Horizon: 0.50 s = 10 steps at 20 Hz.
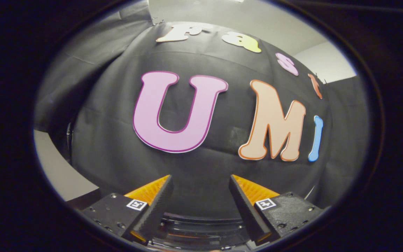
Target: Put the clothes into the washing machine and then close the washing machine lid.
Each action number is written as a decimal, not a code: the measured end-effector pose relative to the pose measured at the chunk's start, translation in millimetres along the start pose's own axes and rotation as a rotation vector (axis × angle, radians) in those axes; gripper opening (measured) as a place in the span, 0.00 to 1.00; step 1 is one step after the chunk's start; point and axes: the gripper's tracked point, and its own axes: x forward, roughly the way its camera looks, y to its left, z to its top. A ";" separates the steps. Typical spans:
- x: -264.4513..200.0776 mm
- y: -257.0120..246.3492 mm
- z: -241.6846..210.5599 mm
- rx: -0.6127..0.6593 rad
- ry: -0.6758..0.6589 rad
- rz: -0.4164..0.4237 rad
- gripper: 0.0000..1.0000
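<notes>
Hand-held gripper [199,182]: fingers spread, holding nothing | ahead: booth wall [201,168] | clothes, washing machine: position cannot be told | advice: tilt down, locate clothes, keep fingers apart until they straddle fabric.

text: none legible | fingers [151,204]: small square marker tags, unreadable

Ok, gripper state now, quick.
Gripper: open, nothing between its fingers, pointing at the black cloth wall ahead.
</notes>
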 end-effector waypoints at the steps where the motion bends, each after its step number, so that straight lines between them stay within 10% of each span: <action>1: 6.8 1.4 -7.2 0.006 0.015 -0.004 0.97; 10: 28.5 11.7 -71.8 0.203 0.118 0.034 0.98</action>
